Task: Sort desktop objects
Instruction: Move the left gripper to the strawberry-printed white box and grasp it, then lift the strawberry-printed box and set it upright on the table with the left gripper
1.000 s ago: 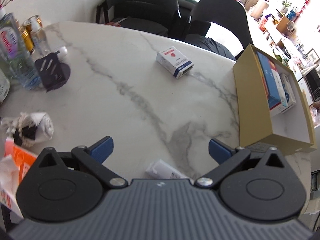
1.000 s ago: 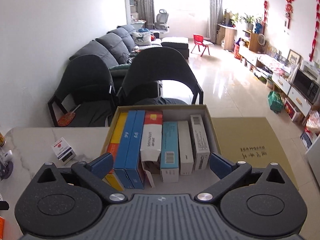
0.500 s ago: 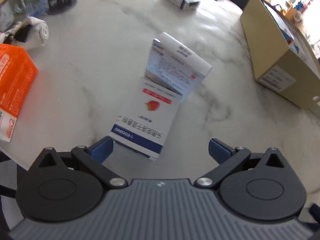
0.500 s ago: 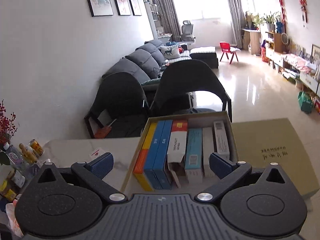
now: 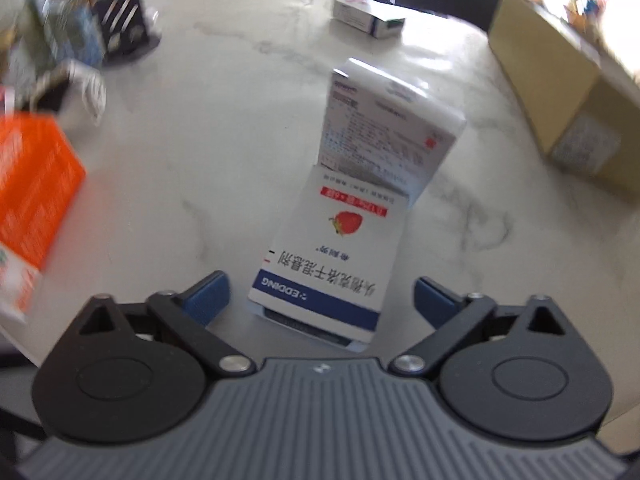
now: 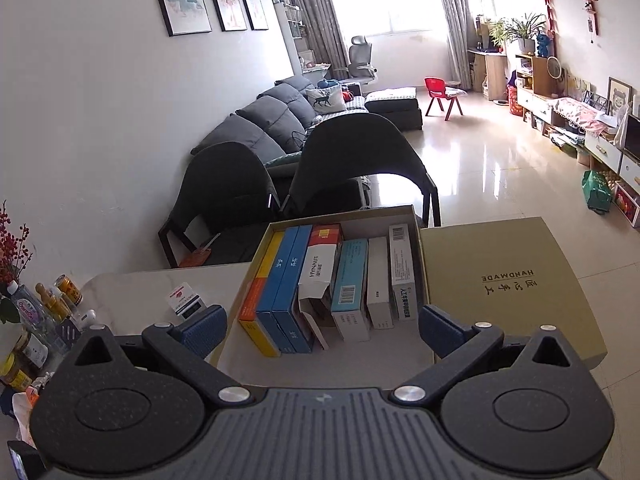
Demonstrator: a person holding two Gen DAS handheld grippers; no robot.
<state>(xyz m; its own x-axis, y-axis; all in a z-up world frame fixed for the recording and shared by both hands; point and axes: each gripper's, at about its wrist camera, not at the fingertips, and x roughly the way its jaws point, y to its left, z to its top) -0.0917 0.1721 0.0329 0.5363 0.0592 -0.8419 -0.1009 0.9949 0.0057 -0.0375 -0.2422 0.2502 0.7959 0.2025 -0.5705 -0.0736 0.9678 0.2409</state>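
Left wrist view, largest item first: marble table (image 5: 224,152) fills the frame, blurred toward the edges. Tan cardboard box (image 5: 560,92) sits at upper right, near the table edge. Orange carton (image 5: 32,196) lies at the left edge. White medicine box with strawberry print (image 5: 344,240) sits at centre, one end toward the camera, its far flap raised, with what looks like a printed sheet standing out of it; blur leaves that detail uncertain. Small white-and-blue box (image 5: 368,18) lies at upper centre, well apart from the others. Bottles and a dark holder cluster at upper left, too smeared to name.

Left gripper (image 5: 320,300): fingers spread wide, one each side of the strawberry box's near end, neither pad touching it. Judgement: the straddle suits a grasp across the narrow width, but the loose flap could catch.

Right wrist view: same tan box (image 6: 424,264) at centre, holding cartons packed upright, spines up, like books; a gap remains on its near side. Its lid (image 6: 512,288) lies just beside it at right. Right gripper (image 6: 322,326) hangs over the box, fingers wide apart, holding nothing.

Sorting stands partial: several cartons are boxed; at least two remain out on the table.
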